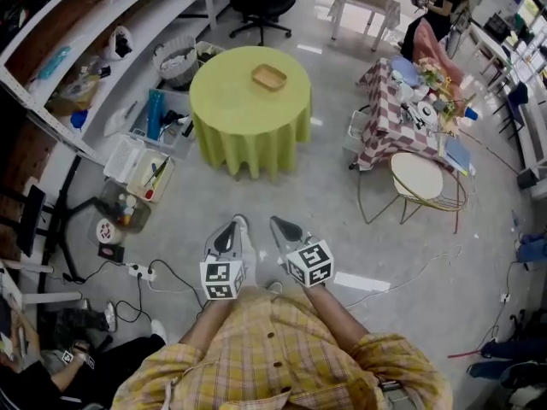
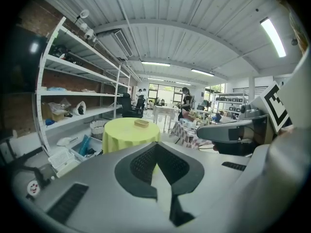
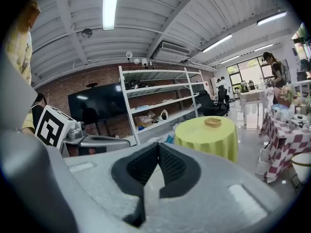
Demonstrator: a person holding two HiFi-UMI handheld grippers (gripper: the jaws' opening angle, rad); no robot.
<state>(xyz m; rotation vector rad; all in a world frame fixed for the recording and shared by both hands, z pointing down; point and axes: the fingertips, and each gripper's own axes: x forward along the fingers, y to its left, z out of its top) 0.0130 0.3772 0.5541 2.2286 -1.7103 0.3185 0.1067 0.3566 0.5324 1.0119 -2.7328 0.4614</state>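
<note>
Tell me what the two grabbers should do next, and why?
Probably walk forward and carry both toward the round table with the yellow-green cloth. The left gripper and right gripper are both shut with nothing between their jaws and held close to the person's body. The wooden tray on that table lies far ahead across bare floor, likely out of reach from here.

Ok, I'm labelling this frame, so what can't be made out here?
Tray on the yellow table: contents too small, every view.
Checked table: clutter too small to name, head view.
Person at lower left: cut off by head view's edge.
</note>
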